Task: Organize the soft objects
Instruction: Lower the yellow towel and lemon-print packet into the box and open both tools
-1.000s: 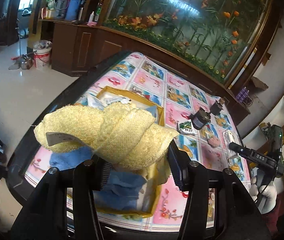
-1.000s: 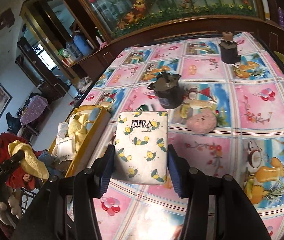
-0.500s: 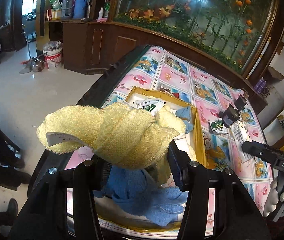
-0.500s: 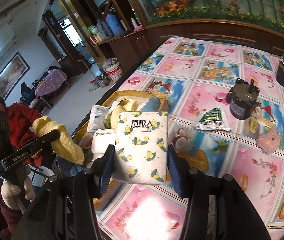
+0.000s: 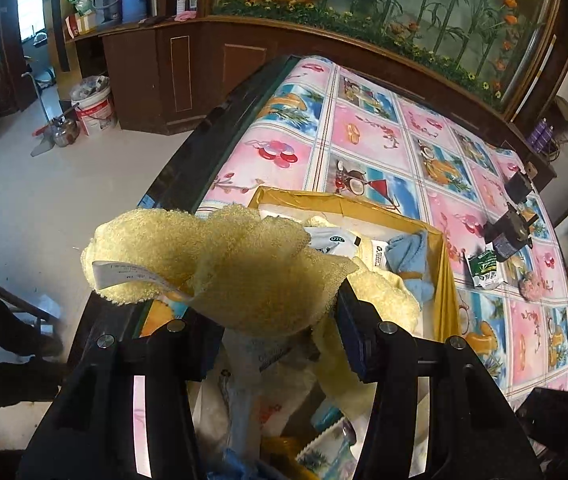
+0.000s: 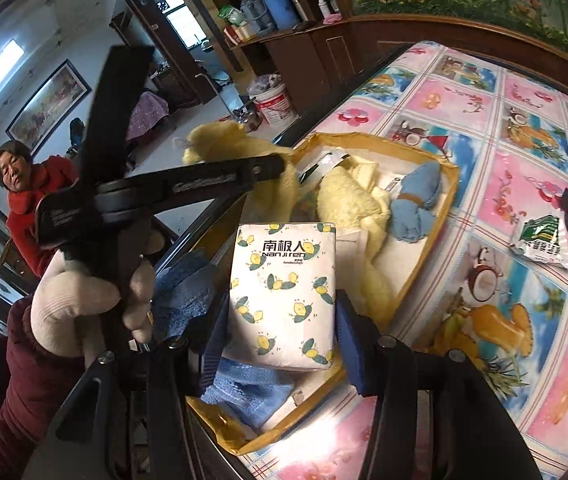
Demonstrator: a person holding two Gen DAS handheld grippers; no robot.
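My left gripper [image 5: 280,332] is shut on a yellow towel [image 5: 224,264] with a white label, held above the near end of a yellow cardboard box [image 5: 445,280]. My right gripper [image 6: 284,344] is shut on a white tissue pack [image 6: 284,292] printed with lemons, held over the same box [image 6: 449,200]. The box holds yellow cloths [image 6: 347,204], blue cloths [image 6: 415,204] and white packets. The left gripper and its yellow towel [image 6: 220,140] show at the left of the right wrist view.
The box sits at the corner of a table with a pink and blue patterned cloth [image 5: 363,132]. On it lie a green and white packet [image 5: 483,270], a pink pad [image 5: 533,280] and dark motors [image 5: 507,236]. A wooden cabinet [image 5: 212,72] stands behind.
Both grippers have moved toward the box with their loads. The right gripper swung left from mid-table to above the box. The left gripper came closer over the box's near end.
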